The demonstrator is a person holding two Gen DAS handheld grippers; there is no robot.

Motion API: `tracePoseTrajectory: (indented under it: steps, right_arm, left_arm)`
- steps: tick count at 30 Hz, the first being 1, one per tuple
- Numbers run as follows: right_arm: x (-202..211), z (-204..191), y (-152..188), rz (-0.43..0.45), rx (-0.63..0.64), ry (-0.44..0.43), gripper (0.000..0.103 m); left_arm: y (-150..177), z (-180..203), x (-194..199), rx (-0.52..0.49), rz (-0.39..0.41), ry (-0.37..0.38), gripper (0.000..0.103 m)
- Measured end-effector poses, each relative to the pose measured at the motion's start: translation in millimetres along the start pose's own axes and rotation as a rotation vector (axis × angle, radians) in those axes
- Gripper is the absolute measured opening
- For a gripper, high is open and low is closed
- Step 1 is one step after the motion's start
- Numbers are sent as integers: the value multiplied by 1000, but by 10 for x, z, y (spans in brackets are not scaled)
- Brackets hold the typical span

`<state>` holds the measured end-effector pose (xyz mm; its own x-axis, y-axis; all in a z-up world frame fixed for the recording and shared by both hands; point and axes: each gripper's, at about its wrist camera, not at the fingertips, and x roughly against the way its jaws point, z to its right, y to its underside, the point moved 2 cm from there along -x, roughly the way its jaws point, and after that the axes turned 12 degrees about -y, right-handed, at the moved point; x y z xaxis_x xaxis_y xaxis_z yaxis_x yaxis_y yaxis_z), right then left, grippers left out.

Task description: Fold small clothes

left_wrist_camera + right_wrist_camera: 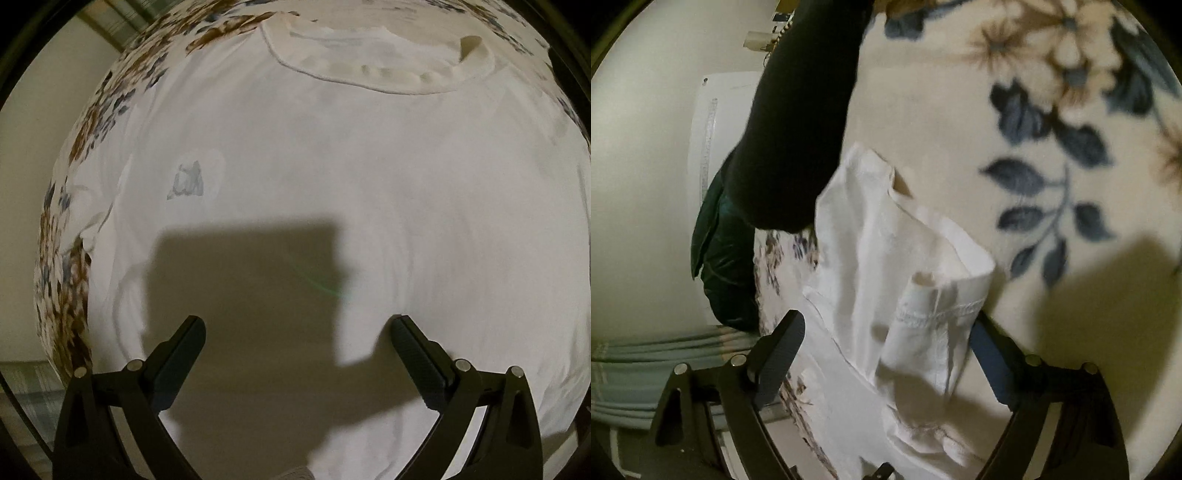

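A white T-shirt (pixel 332 177) lies flat on a floral blanket (pixel 122 92), its neckline (pixel 388 79) at the top of the left wrist view and a small grey print (pixel 188 181) on its left. My left gripper (pixel 299 325) is open and empty just above the shirt's body. In the right wrist view, a sleeve of the white shirt (pixel 905 266) lies folded and rumpled between the fingers of my right gripper (pixel 890 325). The jaws stand wide apart and do not pinch the cloth.
The floral blanket (pixel 1015 122) spreads to the right of the sleeve. A person's dark-sleeved arm (pixel 798 122) reaches across the upper left. A dark green cushion (pixel 720 251) lies at the blanket's edge by a pale wall.
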<state>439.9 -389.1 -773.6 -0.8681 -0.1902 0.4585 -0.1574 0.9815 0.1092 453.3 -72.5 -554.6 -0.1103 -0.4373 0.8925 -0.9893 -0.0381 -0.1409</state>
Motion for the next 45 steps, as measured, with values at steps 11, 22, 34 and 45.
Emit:
tracePoseTrajectory:
  steps: [11, 22, 34, 45]
  right_arm:
    - [-572, -614, 80, 37, 248, 215, 13]
    - [-2200, -1597, 2359, -488, 1184, 366, 13]
    - [-2118, -1565, 2317, -646, 959, 201, 66]
    - [-2103, -941, 1881, -592, 885, 505, 66]
  left_arm:
    - [-6, -249, -28, 50, -6, 39, 103]
    - [194, -1042, -219, 178, -17, 14, 103]
    - [693, -1846, -395, 314, -62, 29, 103]
    - [581, -2956, -1120, 779, -150, 251, 103]
